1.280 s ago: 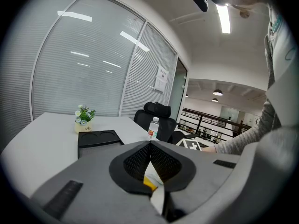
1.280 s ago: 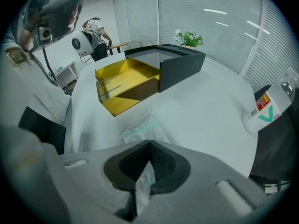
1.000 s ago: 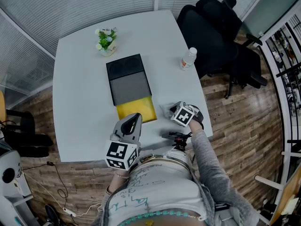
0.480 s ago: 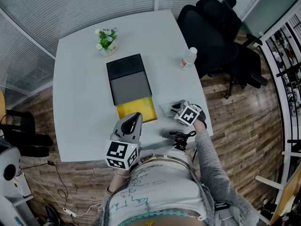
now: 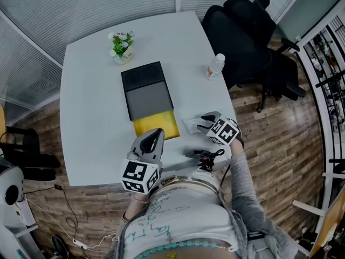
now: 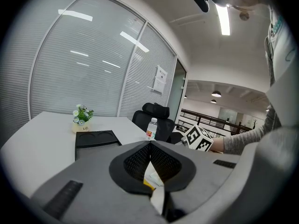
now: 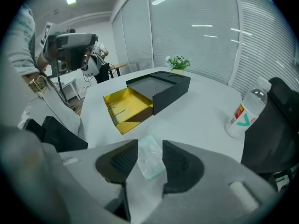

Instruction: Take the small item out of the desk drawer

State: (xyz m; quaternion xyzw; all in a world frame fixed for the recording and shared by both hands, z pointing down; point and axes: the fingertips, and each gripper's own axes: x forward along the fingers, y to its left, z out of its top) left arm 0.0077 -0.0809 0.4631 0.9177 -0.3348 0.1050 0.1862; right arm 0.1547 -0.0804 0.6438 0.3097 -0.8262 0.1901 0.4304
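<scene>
A black desk box (image 5: pixel 146 89) stands mid-table with its yellow drawer (image 5: pixel 156 126) pulled open toward me. The small item, a clear plastic packet (image 5: pixel 191 125), lies flat on the white table right of the drawer. My right gripper (image 5: pixel 207 122) hovers just above it. Its jaws have just been opening and now stand apart. In the right gripper view the packet (image 7: pixel 150 161) shows on the table between the spread fingers of the right gripper (image 7: pixel 150 146), touched by neither pad. My left gripper (image 5: pixel 155 135) rests at the drawer's near edge, and the left gripper (image 6: pixel 149 146) has its pads pressed together on nothing.
A water bottle (image 5: pixel 215 67) stands at the table's right edge, beside a black office chair (image 5: pixel 248 36). A small flower pot (image 5: pixel 122 46) sits at the far side. A small black device (image 5: pixel 202 156) lies at the near table edge, by my body.
The right gripper has lifted and drawn back to the right, and its jaws have gone from shut to open, leaving the packet on the table. The left gripper has stayed still.
</scene>
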